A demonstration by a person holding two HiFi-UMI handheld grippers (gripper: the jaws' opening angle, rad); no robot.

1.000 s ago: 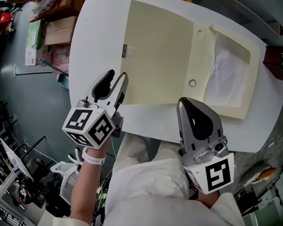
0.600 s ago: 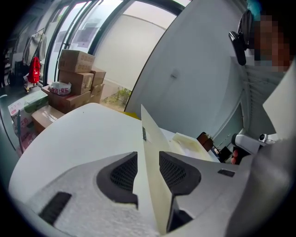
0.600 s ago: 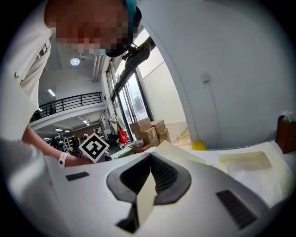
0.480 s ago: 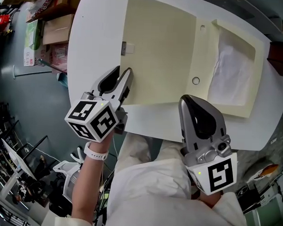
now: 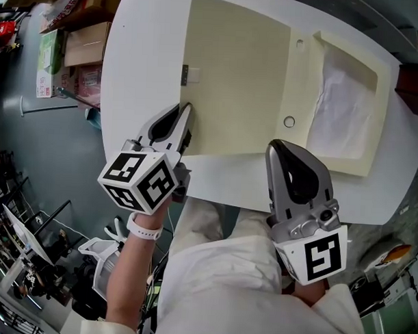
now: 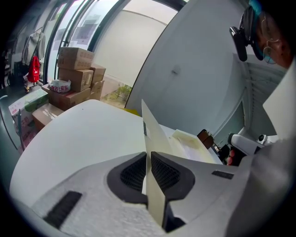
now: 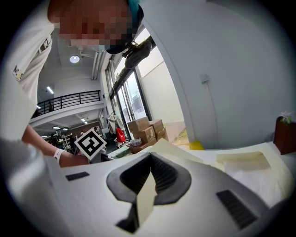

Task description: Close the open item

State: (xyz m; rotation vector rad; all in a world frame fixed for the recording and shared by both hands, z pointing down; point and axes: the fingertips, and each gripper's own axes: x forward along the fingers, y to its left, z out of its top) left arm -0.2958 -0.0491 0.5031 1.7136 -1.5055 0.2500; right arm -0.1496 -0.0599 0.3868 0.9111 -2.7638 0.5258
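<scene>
In the head view, the left gripper (image 5: 182, 112) has moved forward since a second ago to the near left corner of the cream box lid (image 5: 233, 75), which lies open on the white table (image 5: 141, 58). In the left gripper view, we see its jaws closing on the lid's edge, with cardboard boxes (image 6: 76, 69) stacked beyond. In the right gripper view, the right gripper (image 7: 150, 178) is clamped on the lid.
</scene>
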